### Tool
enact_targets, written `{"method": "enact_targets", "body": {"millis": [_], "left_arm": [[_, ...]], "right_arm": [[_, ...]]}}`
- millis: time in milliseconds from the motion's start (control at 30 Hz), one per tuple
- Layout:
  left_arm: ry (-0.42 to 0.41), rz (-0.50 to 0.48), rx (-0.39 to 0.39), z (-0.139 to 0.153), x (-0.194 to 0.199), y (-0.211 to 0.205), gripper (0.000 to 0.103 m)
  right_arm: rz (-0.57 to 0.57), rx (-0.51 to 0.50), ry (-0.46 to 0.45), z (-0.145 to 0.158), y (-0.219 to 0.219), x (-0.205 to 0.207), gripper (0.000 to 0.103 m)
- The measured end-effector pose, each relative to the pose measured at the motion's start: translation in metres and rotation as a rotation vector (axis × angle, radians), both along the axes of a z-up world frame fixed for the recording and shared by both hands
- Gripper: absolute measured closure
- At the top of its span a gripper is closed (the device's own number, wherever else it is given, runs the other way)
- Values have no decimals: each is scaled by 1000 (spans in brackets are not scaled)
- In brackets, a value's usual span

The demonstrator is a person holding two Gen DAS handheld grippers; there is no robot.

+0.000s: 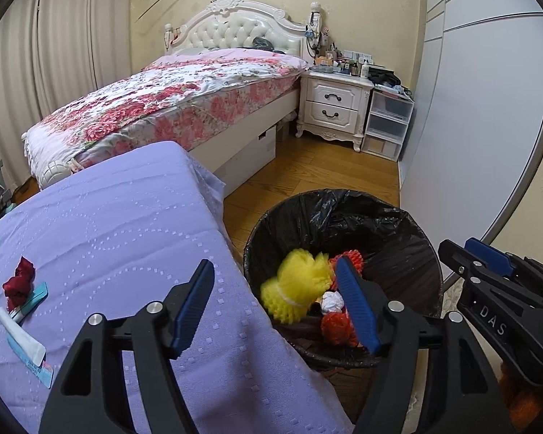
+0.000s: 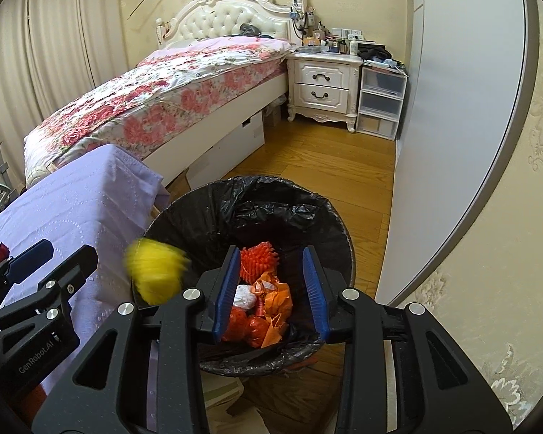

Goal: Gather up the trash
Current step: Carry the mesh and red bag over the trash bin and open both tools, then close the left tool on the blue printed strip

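A round bin (image 1: pixel 409 231) lined with a black bag stands on the floor beside a table under a purple cloth (image 1: pixel 119 224). My left gripper (image 1: pixel 277 303) hangs open over the bin's near-left rim. A yellow mesh ball (image 1: pixel 297 289) is blurred in mid-air between its fingers, clear of the left pad. From the right wrist, the yellow ball (image 2: pixel 155 275) shows over the bin's (image 2: pixel 213 202) left rim, beside the left gripper (image 2: pixel 59 253). My right gripper (image 2: pixel 271 289) is open above the bin, holding nothing. Inside lie an orange spiky ball (image 2: pixel 259 258), a white paper wad (image 2: pixel 244 296) and orange scraps (image 2: pixel 275 300).
On the purple cloth lie a dark red crumpled piece (image 1: pixel 18 280), a white tube (image 1: pixel 18 329) and a teal card (image 1: pixel 36 294). A floral bed (image 1: pixel 170 101), a white nightstand (image 1: pixel 333 105), plastic drawers (image 1: pixel 387 123) and a grey wardrobe (image 1: pixel 481 108) edge the wooden floor (image 1: pixel 318 170).
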State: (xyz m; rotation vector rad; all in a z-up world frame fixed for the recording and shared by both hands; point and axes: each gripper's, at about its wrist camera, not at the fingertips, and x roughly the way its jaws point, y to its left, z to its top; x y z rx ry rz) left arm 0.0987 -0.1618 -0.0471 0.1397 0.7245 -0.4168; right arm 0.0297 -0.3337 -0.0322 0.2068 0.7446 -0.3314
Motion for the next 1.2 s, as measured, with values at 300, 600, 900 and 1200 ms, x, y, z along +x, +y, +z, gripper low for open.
{"method": "enact_targets", "body": {"millis": [300,600,900,1200], "left_arm": [[9,74,22,2,-4,27,31],[24,207,37,0,-14,87,31],[36,375,28,0,-24,171,31],[101,458,-15,-9,-17,211,31]], "right_arm": [[31,-1,6,0,11,1,67],[143,-4,15,2,62,10,58],[309,-18,29,5,134,21,57],[436,-52,52,4,197,29,56]]}}
